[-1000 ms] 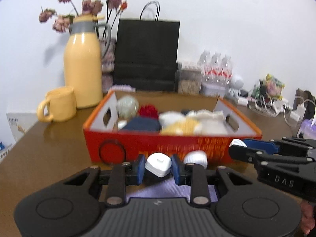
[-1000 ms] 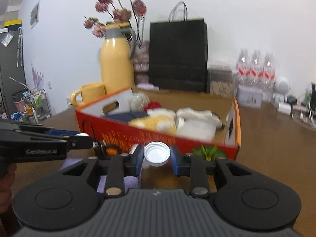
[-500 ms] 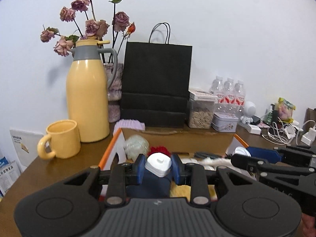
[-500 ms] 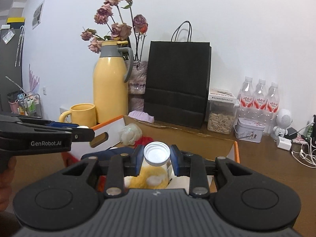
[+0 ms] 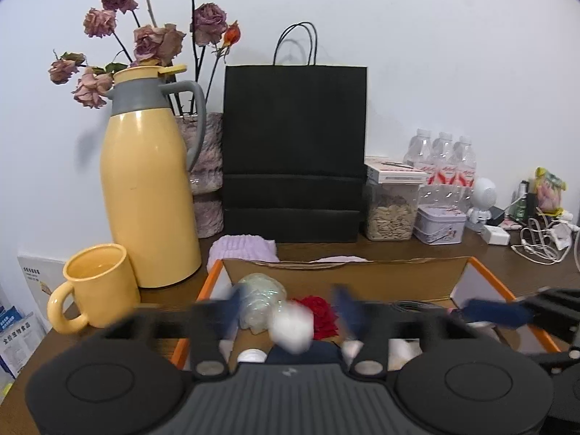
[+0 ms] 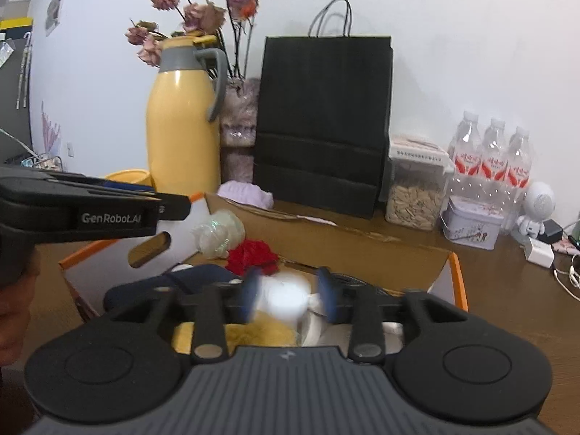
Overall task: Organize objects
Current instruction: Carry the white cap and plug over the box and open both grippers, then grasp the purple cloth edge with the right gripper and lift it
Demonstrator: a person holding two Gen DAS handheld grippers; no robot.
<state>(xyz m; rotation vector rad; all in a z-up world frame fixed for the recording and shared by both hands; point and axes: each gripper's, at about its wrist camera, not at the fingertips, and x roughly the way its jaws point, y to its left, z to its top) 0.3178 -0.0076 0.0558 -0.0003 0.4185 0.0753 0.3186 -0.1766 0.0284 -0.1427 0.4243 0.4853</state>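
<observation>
Both my claws are springing apart right now, over the orange box (image 5: 214,272)! A second ago each was clamped tight and low in front of the box wall; now both have come forward over its open top. In my left claw (image 5: 290,311) the jaws are opening, blurred with motion, and the small white cap-like piece (image 5: 291,330) I carried sits loose between them, a white smear that neither pad seems to press on, already dropping as I read it. Same story on the right: my right claw (image 6: 290,295) is opening too, and the little white-capped bottle (image 6: 286,302) hangs blurred in the gap, above the yellow fluffy thing (image 6: 253,333) and beside the red one (image 6: 253,253). The box already holds a dark blue cloth (image 6: 188,279) and a clear crumpled wrapper (image 6: 217,233). The yellow jug (image 5: 145,188), the mug (image 5: 94,290) and the black paper bag (image 5: 293,152) stand behind on the tabletop (image 5: 174,293), untouched. So this looks like two items delivered at once; next I'd pull back for more, minding the box rim.
</observation>
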